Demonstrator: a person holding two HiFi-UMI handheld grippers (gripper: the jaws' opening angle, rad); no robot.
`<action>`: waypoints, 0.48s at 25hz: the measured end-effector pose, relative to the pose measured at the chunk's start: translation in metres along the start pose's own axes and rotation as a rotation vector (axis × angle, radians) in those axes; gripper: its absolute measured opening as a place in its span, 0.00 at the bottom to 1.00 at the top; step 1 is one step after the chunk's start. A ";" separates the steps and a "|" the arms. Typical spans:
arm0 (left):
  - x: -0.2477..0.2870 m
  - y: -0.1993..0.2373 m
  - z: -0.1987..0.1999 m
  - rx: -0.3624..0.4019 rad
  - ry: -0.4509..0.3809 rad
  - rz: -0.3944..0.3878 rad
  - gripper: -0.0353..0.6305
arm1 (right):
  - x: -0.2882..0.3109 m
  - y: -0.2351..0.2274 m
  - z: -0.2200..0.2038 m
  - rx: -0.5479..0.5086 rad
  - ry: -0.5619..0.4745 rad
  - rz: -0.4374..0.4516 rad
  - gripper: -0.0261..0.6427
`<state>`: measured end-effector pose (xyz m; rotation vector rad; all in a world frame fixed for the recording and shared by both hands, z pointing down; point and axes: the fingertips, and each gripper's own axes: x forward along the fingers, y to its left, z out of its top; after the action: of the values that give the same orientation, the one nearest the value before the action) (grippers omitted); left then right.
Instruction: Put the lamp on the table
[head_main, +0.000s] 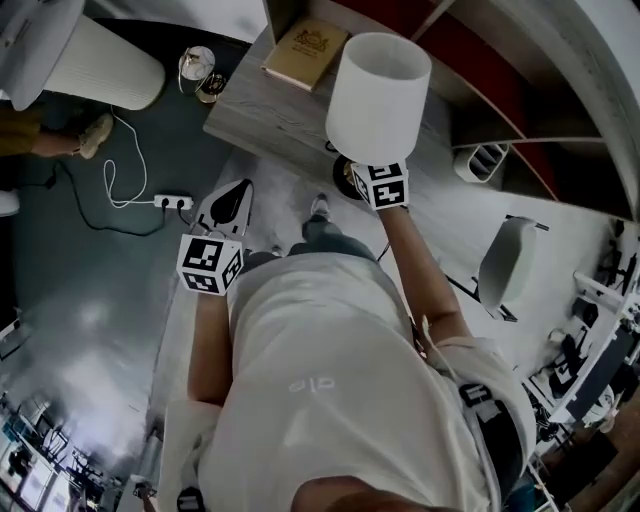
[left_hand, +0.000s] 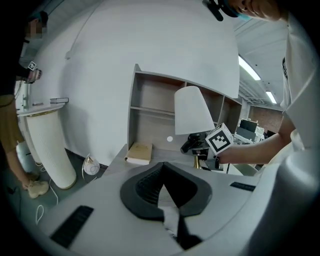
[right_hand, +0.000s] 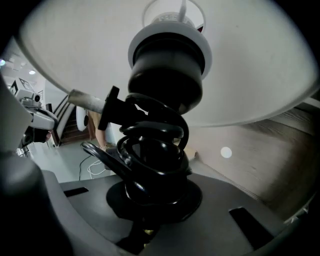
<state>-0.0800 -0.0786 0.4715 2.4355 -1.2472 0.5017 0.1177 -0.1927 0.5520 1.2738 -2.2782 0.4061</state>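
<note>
The lamp has a white drum shade (head_main: 378, 95), a black socket wrapped in coiled black cord (right_hand: 160, 130) and a brass stem (left_hand: 196, 162). My right gripper (head_main: 365, 165) is shut on the stem just below the socket and holds the lamp upright over the near edge of the grey wooden table (head_main: 265, 115). I cannot tell whether the lamp's dark base (head_main: 346, 180) touches the table top. My left gripper (head_main: 228, 203) hangs lower and to the left, above the floor, with its jaws together and nothing in them. It points toward the table, and its view shows the lamp shade (left_hand: 192, 110).
A tan book (head_main: 305, 52) lies on the table's far side under a shelf unit (left_hand: 150, 110). On the floor are a power strip with a white cable (head_main: 172, 202), a small round glass object (head_main: 198, 70) and a tall white cylinder (head_main: 100, 65). A white chair (head_main: 505, 262) stands to the right.
</note>
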 end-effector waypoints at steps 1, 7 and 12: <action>0.001 0.000 0.000 -0.009 0.001 0.019 0.07 | 0.007 -0.003 0.002 -0.008 -0.004 0.014 0.11; 0.008 -0.004 -0.003 -0.044 0.007 0.105 0.07 | 0.045 -0.020 0.009 -0.042 -0.025 0.079 0.11; 0.014 -0.008 -0.004 -0.064 0.026 0.134 0.07 | 0.072 -0.029 0.010 -0.064 -0.023 0.111 0.11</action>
<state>-0.0665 -0.0821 0.4800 2.2965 -1.4002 0.5206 0.1075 -0.2634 0.5843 1.1294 -2.3690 0.3556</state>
